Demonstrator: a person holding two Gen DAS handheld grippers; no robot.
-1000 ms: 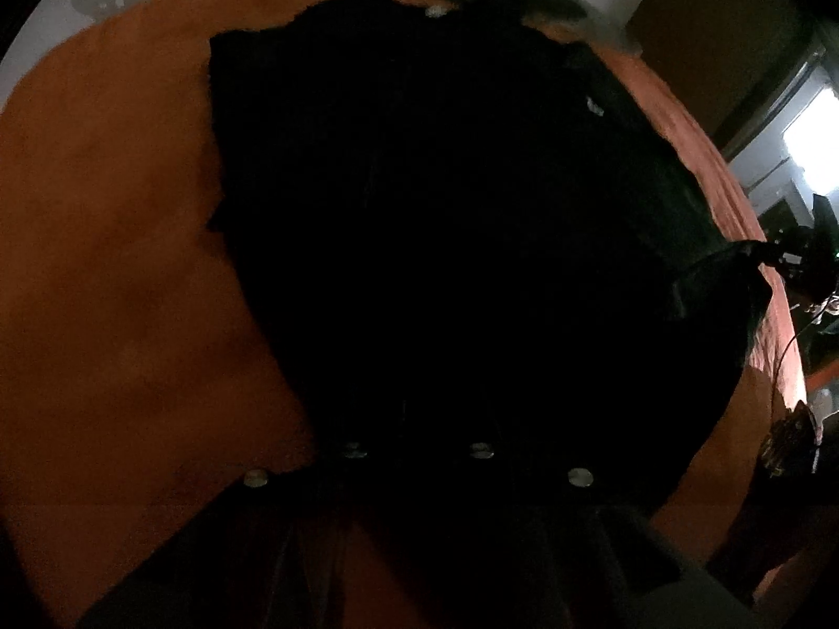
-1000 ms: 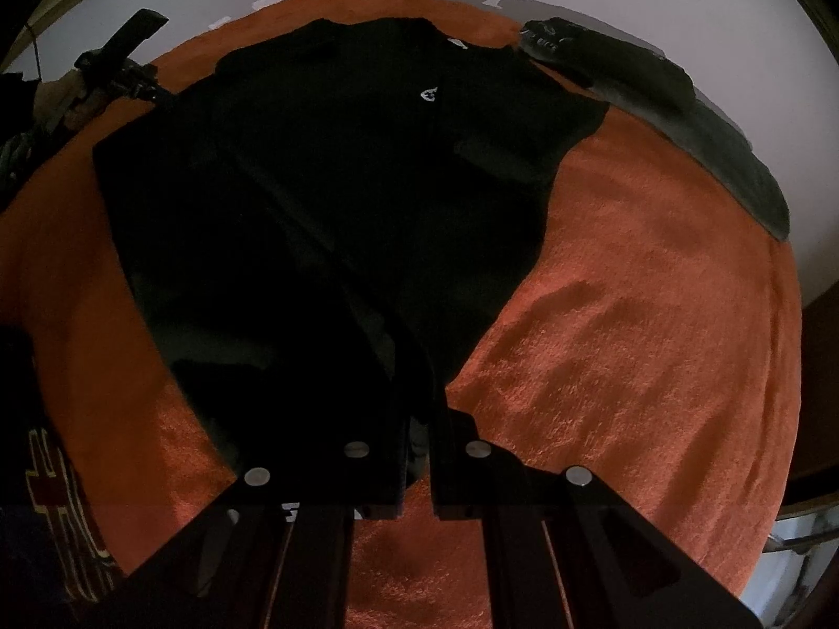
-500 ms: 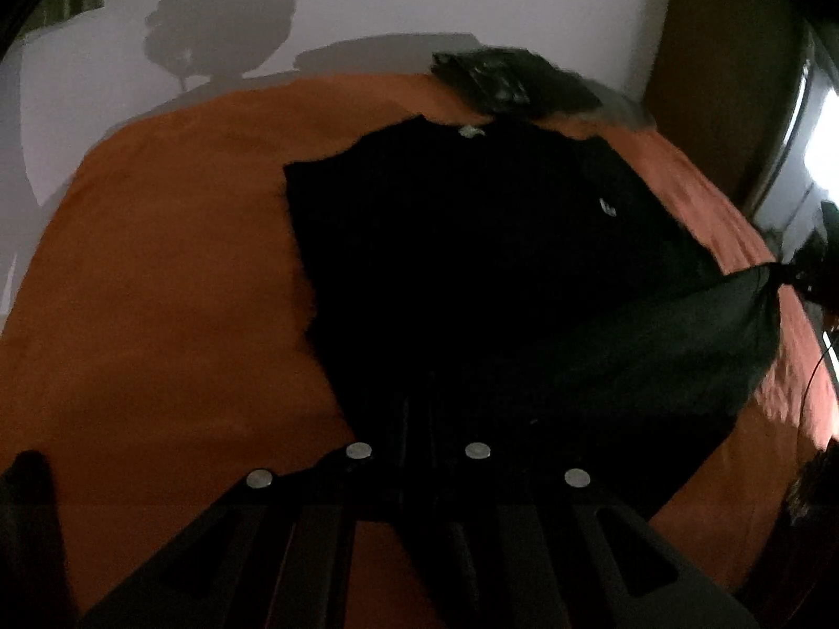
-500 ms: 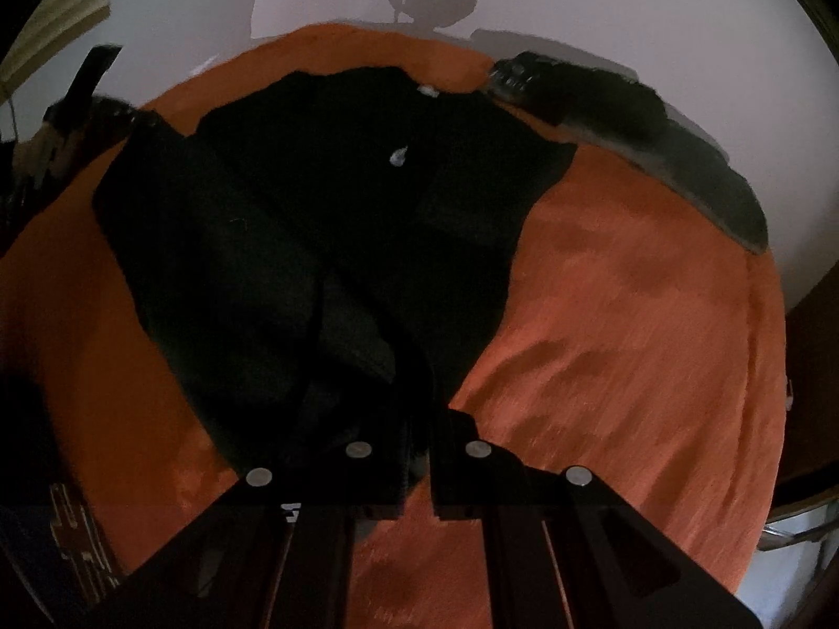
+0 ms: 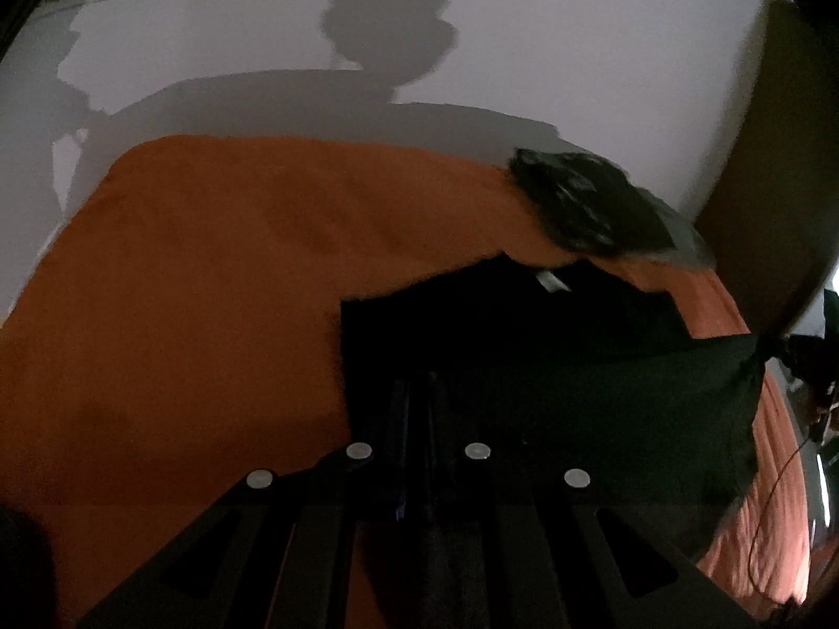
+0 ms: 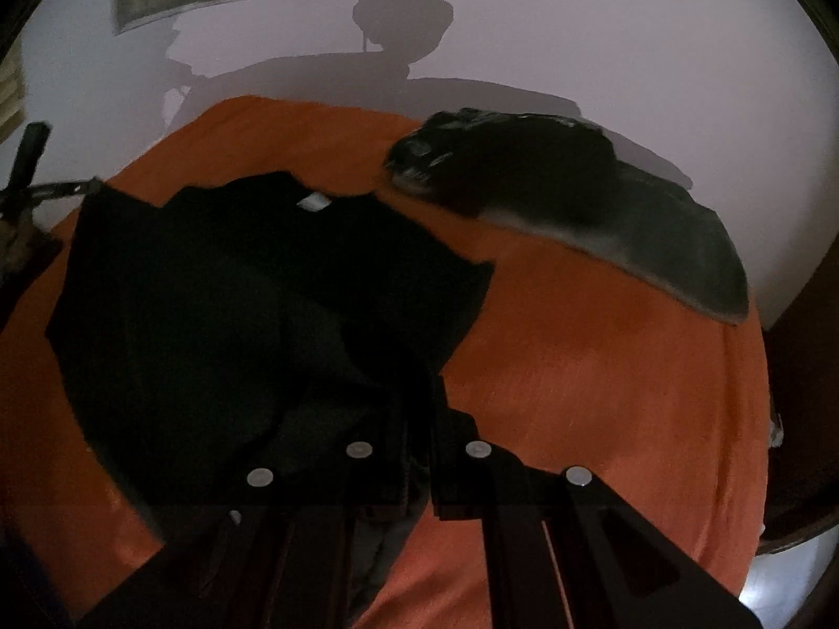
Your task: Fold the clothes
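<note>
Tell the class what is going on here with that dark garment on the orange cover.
A person holds a gripper in each hand and is folding a black T-shirt on an orange bedspread. The left gripper and the right gripper are each shut on the shirt's bottom hem, which is raised off the bed toward the collar end, where a white neck label shows. A second dark garment lies by the wall, untouched.

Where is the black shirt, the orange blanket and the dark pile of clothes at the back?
black shirt [image 6: 251,314], right wrist view, on its flat middle.
orange blanket [image 5: 199,272], left wrist view, on a bare stretch left of the shirt.
dark pile of clothes [image 6: 524,167], right wrist view, on its top.
</note>
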